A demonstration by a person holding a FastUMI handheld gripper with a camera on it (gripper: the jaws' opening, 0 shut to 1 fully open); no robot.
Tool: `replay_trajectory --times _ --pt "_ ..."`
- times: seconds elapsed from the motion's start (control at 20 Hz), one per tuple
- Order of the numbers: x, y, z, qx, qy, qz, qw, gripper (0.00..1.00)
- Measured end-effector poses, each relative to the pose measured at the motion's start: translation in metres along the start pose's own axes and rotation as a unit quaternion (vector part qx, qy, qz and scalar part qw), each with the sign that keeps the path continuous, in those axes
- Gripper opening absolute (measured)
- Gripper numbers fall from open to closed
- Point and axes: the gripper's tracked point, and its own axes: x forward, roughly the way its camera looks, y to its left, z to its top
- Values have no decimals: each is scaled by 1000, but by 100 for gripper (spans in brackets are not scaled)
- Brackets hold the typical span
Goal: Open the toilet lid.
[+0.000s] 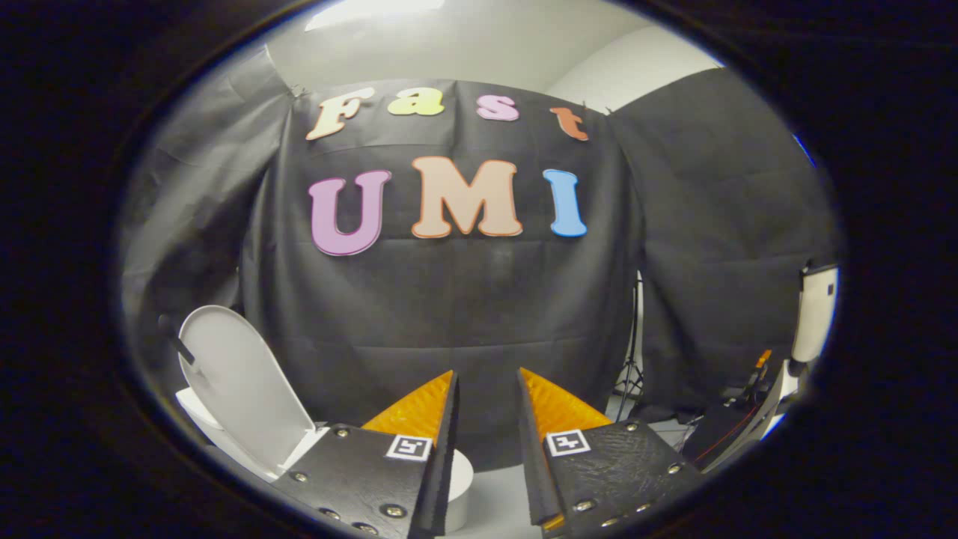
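- Your gripper points forward at the black cloth wall of the booth, its two fingers parted with a clear gap between them.
- Nothing sits between the fingers; they hold nothing and touch nothing.
- Each finger has an orange ridged tip on a black plate with silver screws and a small square black-and-white marker.
- The toilet lid stands raised, to the left of the fingers and a little beyond them. It is a white oval, tilted back toward the cloth.
- Below the lid, the white toilet shows partly behind your left finger; its rounded front edge peeks out in the gap between the fingers.
- To the right of the fingers, near the wall, stands a thin tripod stand.
- Further right sit a white upright device and some dark gear with a red cable; you cannot tell what they are.
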Motion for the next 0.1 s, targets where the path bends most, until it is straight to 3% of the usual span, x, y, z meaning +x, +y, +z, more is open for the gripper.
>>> replay_trajectory --times 0.1 --pt "-7 -8 -16 2 8 -15 1000 41"
